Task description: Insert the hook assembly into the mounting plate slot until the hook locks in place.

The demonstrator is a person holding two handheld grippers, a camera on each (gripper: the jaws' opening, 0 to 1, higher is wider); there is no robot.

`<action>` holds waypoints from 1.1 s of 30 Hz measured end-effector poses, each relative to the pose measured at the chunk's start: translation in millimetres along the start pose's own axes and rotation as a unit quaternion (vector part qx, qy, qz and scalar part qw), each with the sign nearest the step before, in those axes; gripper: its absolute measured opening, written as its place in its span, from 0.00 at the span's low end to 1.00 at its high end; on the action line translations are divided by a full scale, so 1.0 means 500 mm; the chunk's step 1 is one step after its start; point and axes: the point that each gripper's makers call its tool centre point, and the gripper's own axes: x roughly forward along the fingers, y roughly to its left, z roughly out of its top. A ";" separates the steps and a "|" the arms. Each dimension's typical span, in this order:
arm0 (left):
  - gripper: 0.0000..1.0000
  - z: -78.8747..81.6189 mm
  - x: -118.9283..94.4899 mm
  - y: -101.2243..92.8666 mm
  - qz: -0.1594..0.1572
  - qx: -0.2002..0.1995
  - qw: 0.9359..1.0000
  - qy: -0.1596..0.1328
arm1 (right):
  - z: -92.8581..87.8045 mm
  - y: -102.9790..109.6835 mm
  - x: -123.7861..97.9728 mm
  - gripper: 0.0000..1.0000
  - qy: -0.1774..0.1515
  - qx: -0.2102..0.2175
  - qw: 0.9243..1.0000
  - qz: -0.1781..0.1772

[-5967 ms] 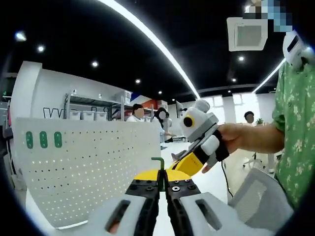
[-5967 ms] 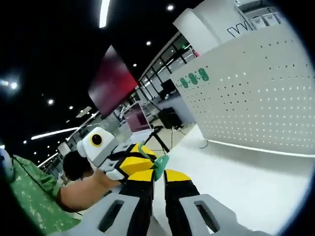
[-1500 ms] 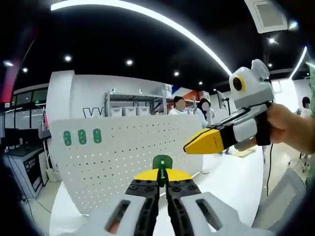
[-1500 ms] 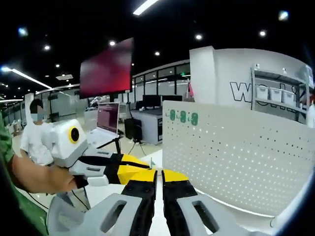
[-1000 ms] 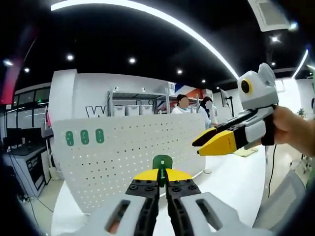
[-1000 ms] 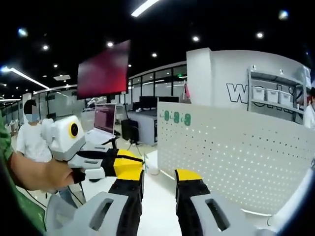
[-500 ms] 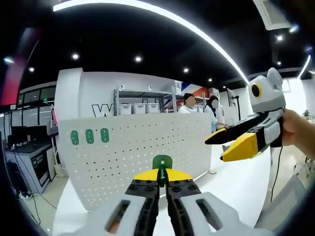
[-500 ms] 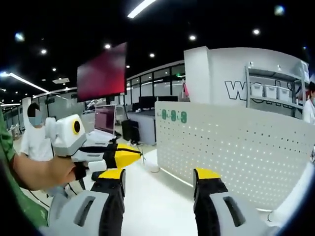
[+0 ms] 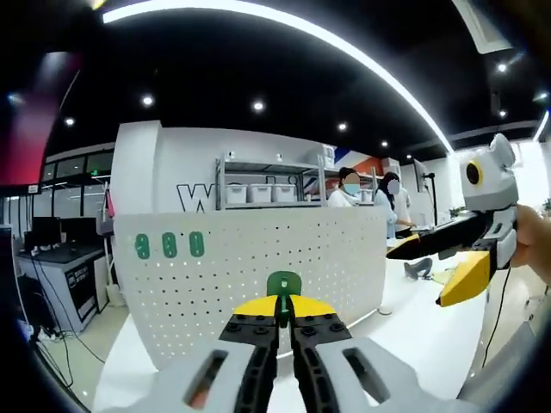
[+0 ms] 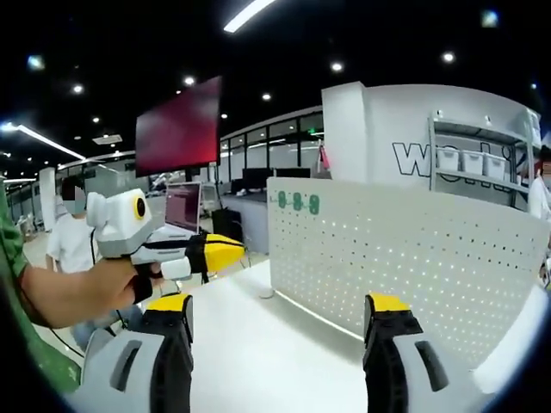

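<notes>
Your left gripper point(image 9: 283, 320) has its two jaws pressed together on the green hook assembly point(image 9: 283, 286), whose rounded green head stands up just above the yellow jaw tips in the left gripper view. Straight beyond it stands the white perforated mounting plate point(image 9: 258, 271), upright on the white table point(image 9: 413, 335), with three green oval marks point(image 9: 169, 245) near its upper left corner; the hook is apart from the plate, and you cannot tell from this view which slot it lines up with. At the right of that same view your right gripper point(image 9: 435, 271) comes in with its jaws spread wide, one black and one yellow-tipped, nothing between them, held by your hand point(image 9: 535, 245). In the right gripper view the right gripper point(image 10: 280, 305) shows its two yellow-tipped jaws far apart at the bottom, with bare table point(image 10: 258, 344) between them. To the left there, your left gripper point(image 10: 237, 250) points toward the mounting plate point(image 10: 405, 258), its yellow tips closed, gripped by your hand point(image 10: 129, 275) with a green sleeve point(image 10: 13, 258) behind it; the hook itself is too small to make out in this view. The plate's green marks point(image 10: 296, 203) sit at its near top corner. Behind the plate are a white wall with lettering point(image 9: 202, 196), shelving with white bins point(image 9: 263, 191), a red screen point(image 10: 176, 125), a laptop point(image 10: 182, 209), and people standing in the background point(image 9: 349, 185).
</notes>
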 end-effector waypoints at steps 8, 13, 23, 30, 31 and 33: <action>0.04 0.043 0.042 0.014 0.027 -0.006 0.999 -0.019 | 0.021 -0.023 -0.023 0.89 -0.016 -0.005 1.000 0.005; 0.04 0.062 0.062 0.023 0.042 -0.004 0.999 -0.026 | 0.030 -0.044 -0.032 0.89 -0.026 0.001 1.000 0.005; 0.04 0.090 0.105 0.052 0.067 0.004 0.997 -0.036 | 0.016 -0.066 -0.028 0.88 -0.025 0.016 1.000 0.011; 0.04 0.104 0.141 0.082 0.091 0.005 0.995 -0.044 | 0.006 -0.090 -0.025 0.87 -0.027 0.028 0.999 0.010; 0.04 0.106 0.145 0.086 0.092 -0.002 0.995 -0.046 | 0.006 -0.095 -0.026 0.87 -0.029 0.030 0.999 0.008; 0.04 0.113 0.156 0.092 0.098 -0.001 0.994 -0.050 | 0.006 -0.104 -0.027 0.87 -0.030 0.032 0.999 0.006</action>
